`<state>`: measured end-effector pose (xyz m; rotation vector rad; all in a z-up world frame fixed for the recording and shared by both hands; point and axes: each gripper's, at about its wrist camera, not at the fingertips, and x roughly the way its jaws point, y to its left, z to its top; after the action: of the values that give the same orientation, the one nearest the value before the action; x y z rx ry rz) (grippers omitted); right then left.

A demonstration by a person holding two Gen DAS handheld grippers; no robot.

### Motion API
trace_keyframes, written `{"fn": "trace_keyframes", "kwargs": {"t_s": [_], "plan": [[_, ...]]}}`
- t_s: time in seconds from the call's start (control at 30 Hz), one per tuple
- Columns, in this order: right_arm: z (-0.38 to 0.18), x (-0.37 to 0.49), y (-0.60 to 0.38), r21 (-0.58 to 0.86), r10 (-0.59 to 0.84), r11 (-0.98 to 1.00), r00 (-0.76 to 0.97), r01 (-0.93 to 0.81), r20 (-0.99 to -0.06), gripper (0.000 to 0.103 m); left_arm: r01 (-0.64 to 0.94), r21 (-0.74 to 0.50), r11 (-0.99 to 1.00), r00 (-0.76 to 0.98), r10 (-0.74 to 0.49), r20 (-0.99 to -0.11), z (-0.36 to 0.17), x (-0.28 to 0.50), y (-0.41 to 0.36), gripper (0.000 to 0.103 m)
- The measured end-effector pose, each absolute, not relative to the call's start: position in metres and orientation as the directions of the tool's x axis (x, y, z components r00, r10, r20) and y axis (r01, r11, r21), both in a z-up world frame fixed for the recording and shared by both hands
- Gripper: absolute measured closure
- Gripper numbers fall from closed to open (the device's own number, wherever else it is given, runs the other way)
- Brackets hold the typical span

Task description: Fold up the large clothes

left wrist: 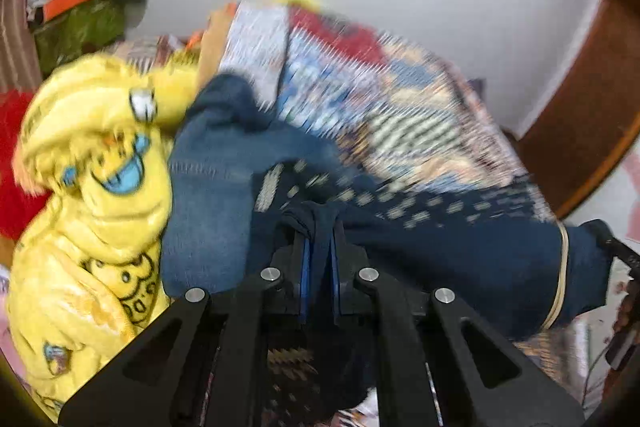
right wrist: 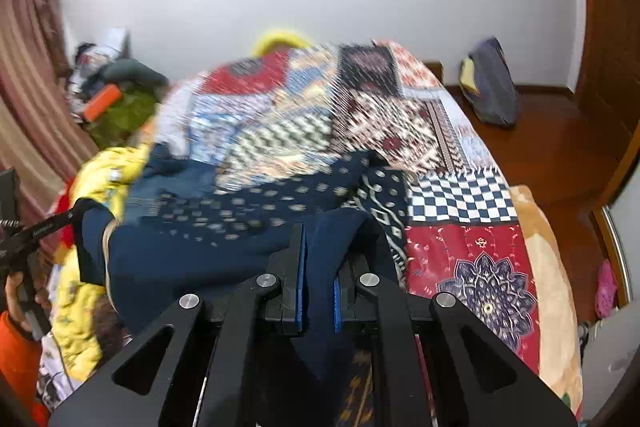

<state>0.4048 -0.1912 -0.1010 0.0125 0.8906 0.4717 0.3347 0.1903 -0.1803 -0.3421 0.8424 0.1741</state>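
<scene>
A dark navy garment [right wrist: 192, 259], soft cloth printed with small pale motifs and edged by a cream stripe, hangs stretched over the patchwork bedspread [right wrist: 472, 239], its long axis running side to side between the two grippers. The left gripper [left wrist: 319, 227] is pressed together on a bunched fold at one end, and the right gripper [right wrist: 320, 239] pinches a thick fold at the other between blue pads. Beside it lie blue denim [left wrist: 208, 187] and a glossy, puffy yellow jacket [left wrist: 100, 227] with cartoon prints.
</scene>
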Motion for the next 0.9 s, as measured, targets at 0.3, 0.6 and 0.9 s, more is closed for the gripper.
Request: {"fn": "trace_keyframes", "kwargs": {"t_s": [0.3, 0.6, 0.9], "plan": [[-0.166, 0.442, -0.188, 0.196, 0.338, 0.914, 0.398, -0.354, -0.853, 0.086, -0.242, -0.175, 0.954, 0.569, -0.006, -0.822, -0.236, 0.347, 0.188, 0.095], [-0.118, 0.409, -0.207, 0.167, 0.333, 0.907, 0.413, -0.387, -0.848, 0.056, -0.186, -0.235, 0.954, 0.585, -0.085, -0.806, -0.192, 0.304, 0.195, 0.063], [-0.131, 0.379, -0.210, 0.225, 0.381, 0.890, 0.374, -0.397, -0.846, 0.053, -0.165, -0.393, 0.905, 0.516, -0.261, -0.816, -0.228, 0.280, 0.177, 0.063]]}}
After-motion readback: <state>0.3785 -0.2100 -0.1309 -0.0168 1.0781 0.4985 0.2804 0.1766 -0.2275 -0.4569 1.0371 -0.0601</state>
